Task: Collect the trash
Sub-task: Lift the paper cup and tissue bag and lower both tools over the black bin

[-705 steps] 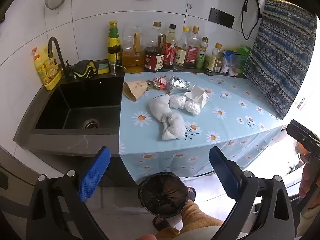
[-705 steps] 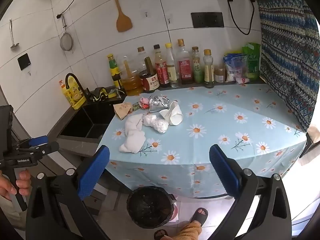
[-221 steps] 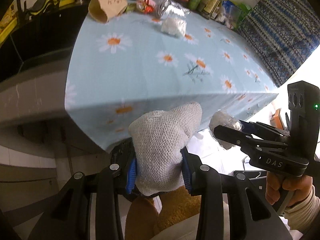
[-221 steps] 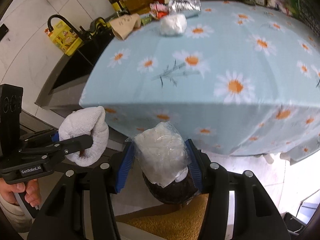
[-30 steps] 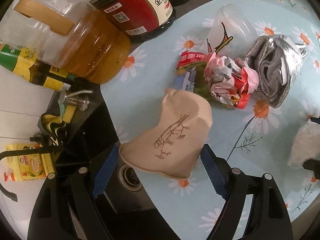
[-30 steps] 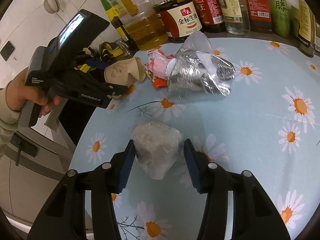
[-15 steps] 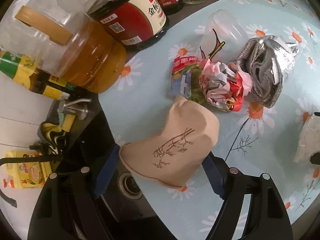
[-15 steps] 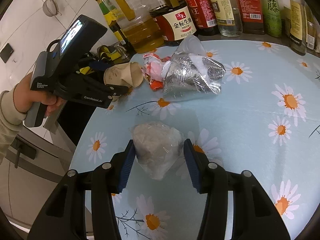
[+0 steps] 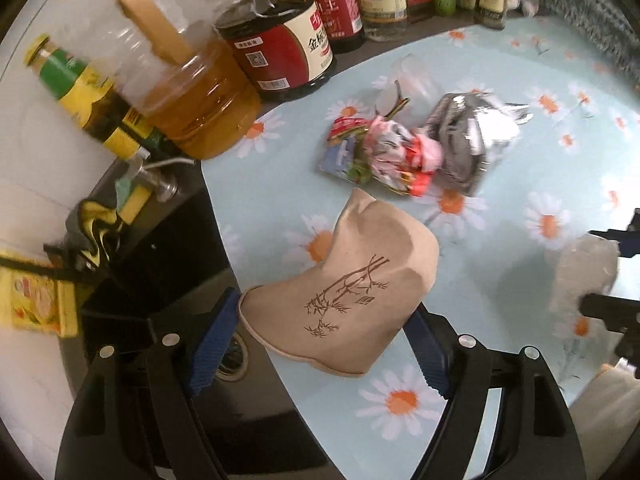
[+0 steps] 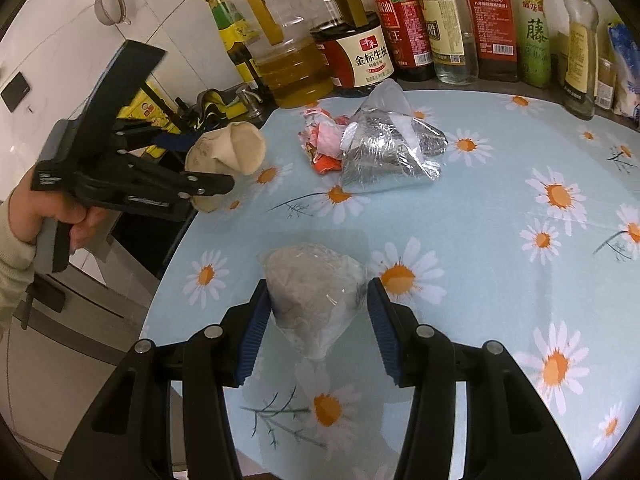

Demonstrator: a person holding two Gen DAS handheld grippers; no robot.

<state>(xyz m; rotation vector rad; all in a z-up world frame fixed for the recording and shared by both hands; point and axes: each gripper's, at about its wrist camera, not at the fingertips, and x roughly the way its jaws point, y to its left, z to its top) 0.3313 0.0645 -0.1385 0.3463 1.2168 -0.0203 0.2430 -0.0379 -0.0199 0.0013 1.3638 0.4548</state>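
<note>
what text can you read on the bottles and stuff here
"金标生抽" on the dark soy sauce jug's label.
"藤" on the green-label bottle.
The other bottle labels, the yellow carton and the lettering on the left gripper are too small or blurred to read.

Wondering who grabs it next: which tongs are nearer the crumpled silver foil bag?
Left, though neither is close. The left tongs, gripping the tan paper cup, sit beside the silver foil bag; the right tongs, holding a plastic-wrapped wad, are farther.

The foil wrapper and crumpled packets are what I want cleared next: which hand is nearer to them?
Neither is free: the left claw holds the paper cup, the right claw a plastic-wrapped wad. Once emptied, probably left: in its view the foil wrapper lies closer ahead.
</note>
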